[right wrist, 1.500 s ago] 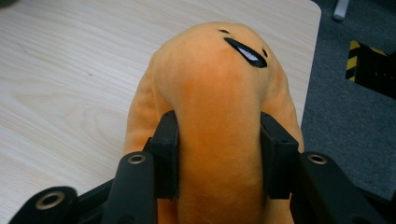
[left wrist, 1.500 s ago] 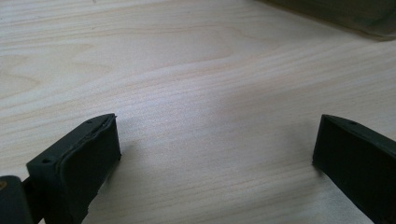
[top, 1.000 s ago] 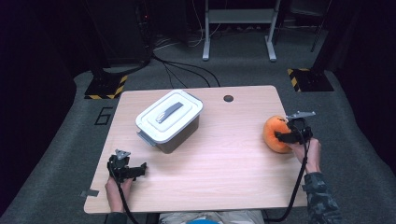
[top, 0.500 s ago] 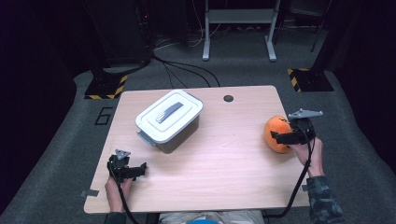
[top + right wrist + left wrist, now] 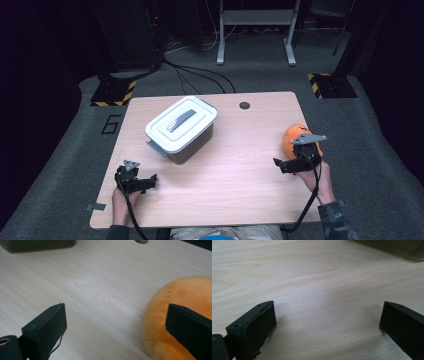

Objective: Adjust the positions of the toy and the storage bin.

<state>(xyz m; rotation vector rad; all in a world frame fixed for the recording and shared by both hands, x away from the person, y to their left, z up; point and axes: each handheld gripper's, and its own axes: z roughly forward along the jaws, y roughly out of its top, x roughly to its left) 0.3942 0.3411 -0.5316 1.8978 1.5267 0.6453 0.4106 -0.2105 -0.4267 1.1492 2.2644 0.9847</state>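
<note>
Tabletop layout, seen from the near side.
The lidded box (image 5: 181,129) sits left of centre toward the far edge; the round soft ball (image 5: 293,137) lies at the right edge, well apart from it.

We see a wooden table (image 5: 235,165) with a round hole (image 5: 244,105) near its 12 o'clock edge. At about 10 o'clock on it sits a dark box (image 5: 192,142) under a white lid (image 5: 181,122) with a grey handle (image 5: 180,120), set askew. Black-and-yellow plates (image 5: 114,93) lie on the grey floor (image 5: 385,150) beyond.
</note>
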